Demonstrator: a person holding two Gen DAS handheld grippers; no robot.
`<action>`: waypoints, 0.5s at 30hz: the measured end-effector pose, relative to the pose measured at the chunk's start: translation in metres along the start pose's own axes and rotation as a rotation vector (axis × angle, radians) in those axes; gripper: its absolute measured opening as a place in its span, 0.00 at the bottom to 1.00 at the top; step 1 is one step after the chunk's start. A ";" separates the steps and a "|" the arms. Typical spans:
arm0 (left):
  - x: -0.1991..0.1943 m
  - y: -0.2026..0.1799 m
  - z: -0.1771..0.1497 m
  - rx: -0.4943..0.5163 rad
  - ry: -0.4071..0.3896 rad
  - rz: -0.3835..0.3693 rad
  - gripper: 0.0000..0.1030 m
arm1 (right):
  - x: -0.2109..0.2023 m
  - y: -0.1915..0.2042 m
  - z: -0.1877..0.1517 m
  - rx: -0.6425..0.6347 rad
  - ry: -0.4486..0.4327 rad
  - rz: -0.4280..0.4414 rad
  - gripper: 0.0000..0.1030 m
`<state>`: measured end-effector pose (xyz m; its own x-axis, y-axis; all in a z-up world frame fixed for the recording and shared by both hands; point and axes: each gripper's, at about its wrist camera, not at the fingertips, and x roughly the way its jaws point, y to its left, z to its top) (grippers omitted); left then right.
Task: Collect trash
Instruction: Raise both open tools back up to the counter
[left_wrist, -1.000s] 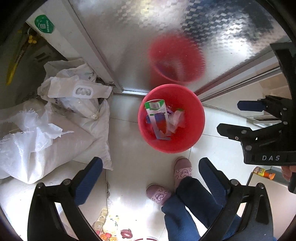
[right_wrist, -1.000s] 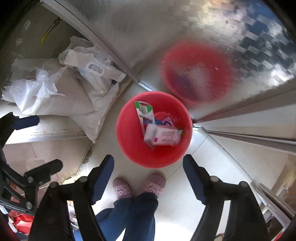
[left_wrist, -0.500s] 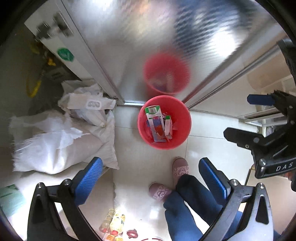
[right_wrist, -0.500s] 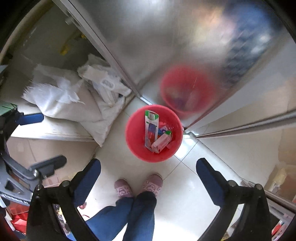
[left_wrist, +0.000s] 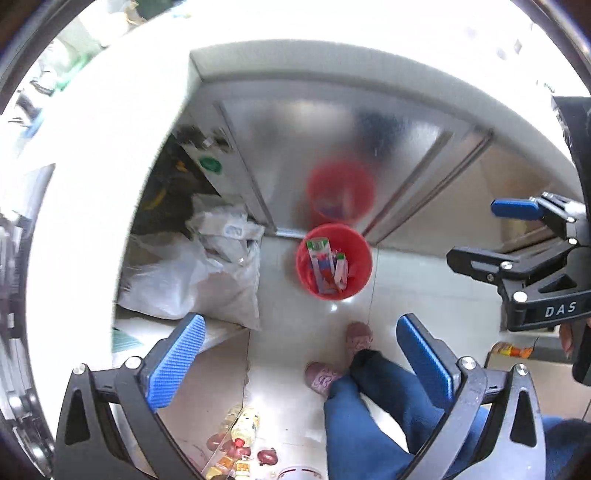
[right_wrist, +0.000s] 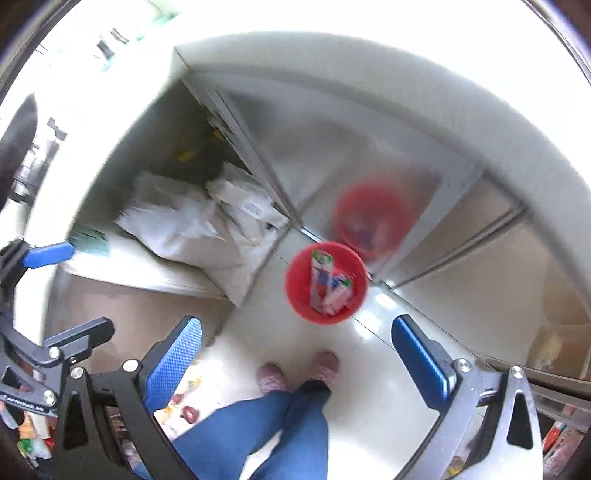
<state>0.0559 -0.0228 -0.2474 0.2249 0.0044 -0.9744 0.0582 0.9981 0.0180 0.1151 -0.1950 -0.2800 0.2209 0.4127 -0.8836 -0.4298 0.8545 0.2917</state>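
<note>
Bin: the red trash bin is being seen at frame centre, cartons inside.
Grippers: the left gripper and the right gripper are being held wide open, empty; the right jaws have just been opening.
Risk: litter at the lower edge is likely being missed.

Blue jeans, pink slippers, black grippers
</note>
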 end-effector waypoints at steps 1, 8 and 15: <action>-0.013 0.004 0.002 -0.007 -0.017 -0.003 1.00 | -0.010 0.002 0.002 0.008 -0.013 0.027 1.00; -0.088 0.021 0.026 -0.015 -0.105 0.038 1.00 | -0.067 0.029 0.028 -0.055 -0.081 0.047 1.00; -0.144 0.029 0.065 -0.042 -0.164 0.058 1.00 | -0.103 0.043 0.055 -0.188 -0.176 0.022 1.00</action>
<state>0.0886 0.0017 -0.0924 0.3827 0.0559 -0.9222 0.0004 0.9982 0.0607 0.1220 -0.1834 -0.1558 0.3518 0.4931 -0.7957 -0.5877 0.7779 0.2223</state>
